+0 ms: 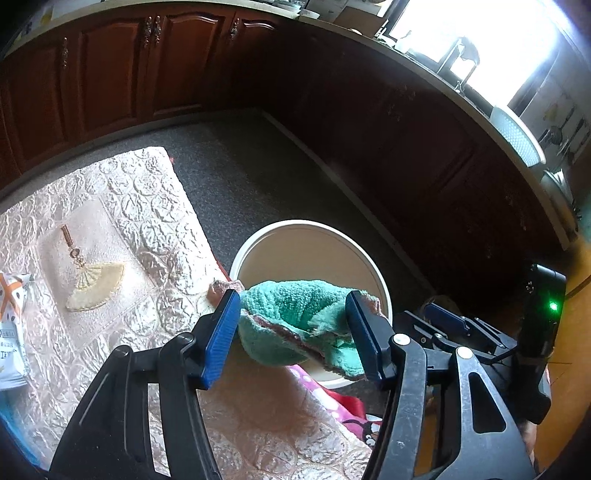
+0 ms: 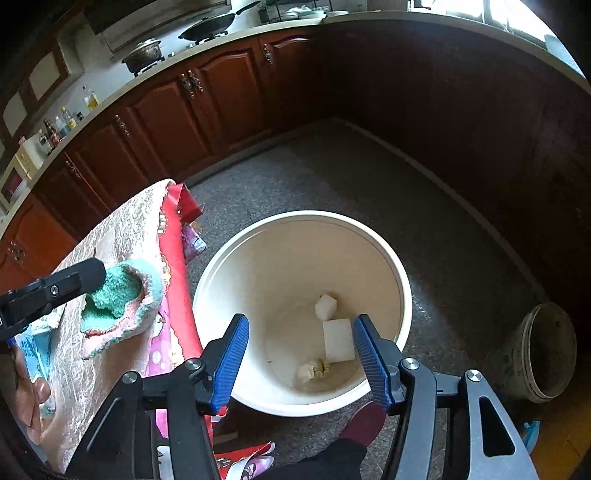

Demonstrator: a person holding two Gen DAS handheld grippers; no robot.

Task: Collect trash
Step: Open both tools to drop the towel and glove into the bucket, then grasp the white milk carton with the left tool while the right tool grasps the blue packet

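cloth at the table edge, bin right below

left gripper (image 1: 293, 334) sits half open around a green cloth (image 1: 295, 317) on the table (image 1: 122, 206) edge, pads maybe touching, can't tell. right gripper (image 2: 301, 363) is open and empty over the white bin (image 2: 406, 295), scraps (image 2: 338, 339) at its bottom.

A quilted pink cloth (image 1: 147, 206) covers the tabletop, with a fan-shaped ornament (image 1: 94, 284) lying on its paler middle panel. A red patterned cloth (image 2: 173, 280) hangs over the tabletop's edge. Dark wooden cabinets (image 2: 162, 122) line the speckled grey floor (image 2: 369, 177). On the counter above stand a wok (image 2: 214, 24), a pot (image 2: 142, 55) and bottles (image 2: 66, 118). A grimy bucket (image 2: 543, 354) sits on the floor.
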